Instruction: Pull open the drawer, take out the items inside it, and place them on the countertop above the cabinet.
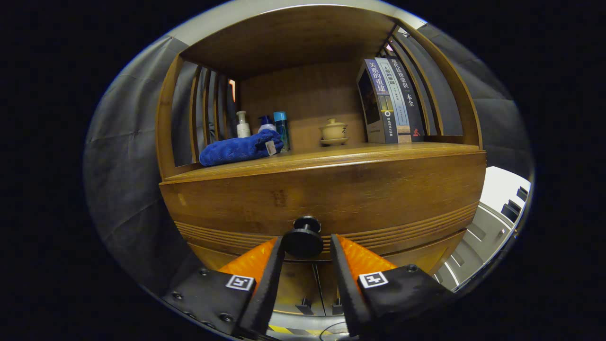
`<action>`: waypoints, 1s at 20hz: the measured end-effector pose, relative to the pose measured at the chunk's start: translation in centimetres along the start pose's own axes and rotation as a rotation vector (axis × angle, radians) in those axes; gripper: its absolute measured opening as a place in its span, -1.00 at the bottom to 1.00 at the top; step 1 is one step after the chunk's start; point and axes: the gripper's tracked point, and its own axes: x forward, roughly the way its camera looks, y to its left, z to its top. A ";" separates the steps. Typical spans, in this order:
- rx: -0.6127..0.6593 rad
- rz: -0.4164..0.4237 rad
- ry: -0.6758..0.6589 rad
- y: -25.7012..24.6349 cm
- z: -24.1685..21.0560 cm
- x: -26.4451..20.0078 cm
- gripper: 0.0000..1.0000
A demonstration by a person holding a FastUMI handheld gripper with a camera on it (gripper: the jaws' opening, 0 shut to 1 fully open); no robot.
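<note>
Wooden cabinet [322, 194], round drawer knob [303, 239] between gripper [307, 246] fingers

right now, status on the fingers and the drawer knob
Gripper open, fingers either side of the knob, not clamped. Drawer shut. Nothing in the way.

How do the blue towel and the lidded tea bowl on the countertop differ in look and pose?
The blue towel is soft, fuzzy and lies rolled lengthwise near the countertop's front edge; the lidded tea bowl is hard, beige and stands upright on a saucer, farther back. The towel lies in front of the bottles; the bowl stands apart beside the books. Both rest on the countertop, above the drawer knob between the open tool's fingers.
</note>
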 end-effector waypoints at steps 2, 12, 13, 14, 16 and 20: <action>0.025 0.012 0.027 0.5 -0.6 0.4 0.31; 0.021 -0.047 0.066 -0.3 -2.7 0.6 -0.18; 0.042 -0.079 0.109 -1.1 -5.0 0.3 -0.53; 0.051 -0.091 0.146 -1.6 -6.9 -0.4 -0.67; 0.077 -0.099 0.089 -2.2 -7.4 -1.7 -0.82; 0.113 -0.063 0.006 -1.5 -3.4 -3.3 -0.49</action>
